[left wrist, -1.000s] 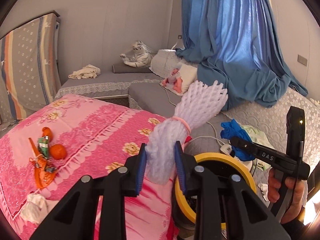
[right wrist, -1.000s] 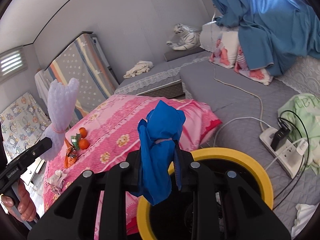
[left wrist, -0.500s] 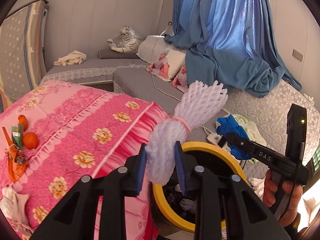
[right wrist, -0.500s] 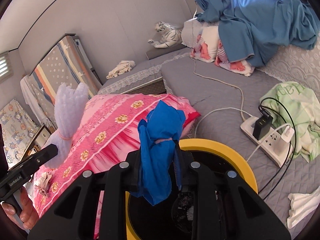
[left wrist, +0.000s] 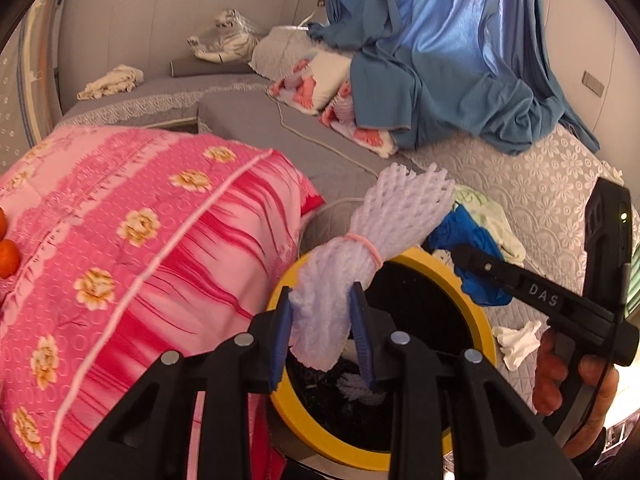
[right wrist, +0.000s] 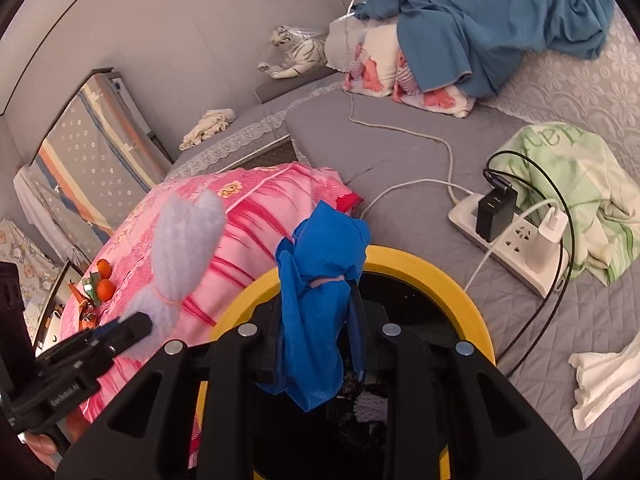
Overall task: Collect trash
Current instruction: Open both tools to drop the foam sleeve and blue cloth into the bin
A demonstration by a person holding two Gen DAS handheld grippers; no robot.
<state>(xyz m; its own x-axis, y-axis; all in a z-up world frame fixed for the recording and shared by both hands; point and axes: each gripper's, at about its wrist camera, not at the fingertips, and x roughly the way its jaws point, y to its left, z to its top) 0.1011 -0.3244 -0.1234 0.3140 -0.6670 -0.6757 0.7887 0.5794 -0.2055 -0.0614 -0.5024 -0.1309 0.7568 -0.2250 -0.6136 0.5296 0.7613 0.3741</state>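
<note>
My left gripper (left wrist: 322, 338) is shut on a white foam fruit net (left wrist: 372, 240) tied with a pink band, held above the yellow-rimmed black trash bin (left wrist: 486, 332). My right gripper (right wrist: 316, 344) is shut on a bundled blue glove (right wrist: 320, 280), also above the bin (right wrist: 460, 292). Trash lies inside the bin. The foam net also shows in the right wrist view (right wrist: 184, 236), and the glove in the left wrist view (left wrist: 464, 240). Oranges and wrappers (right wrist: 96, 288) lie on the pink quilt.
A pink floral quilt (left wrist: 120, 240) borders the bin on the left. A white power strip (right wrist: 516, 240) with cables, a green cloth (right wrist: 560, 168) and a crumpled white tissue (right wrist: 600, 380) lie on the grey mattress. Blue curtain (left wrist: 440, 60) and pillows at the back.
Both grippers have moved forward and down over the bin, still holding their items. The bin now fills more of each view; the oranges have slid to the left edge.
</note>
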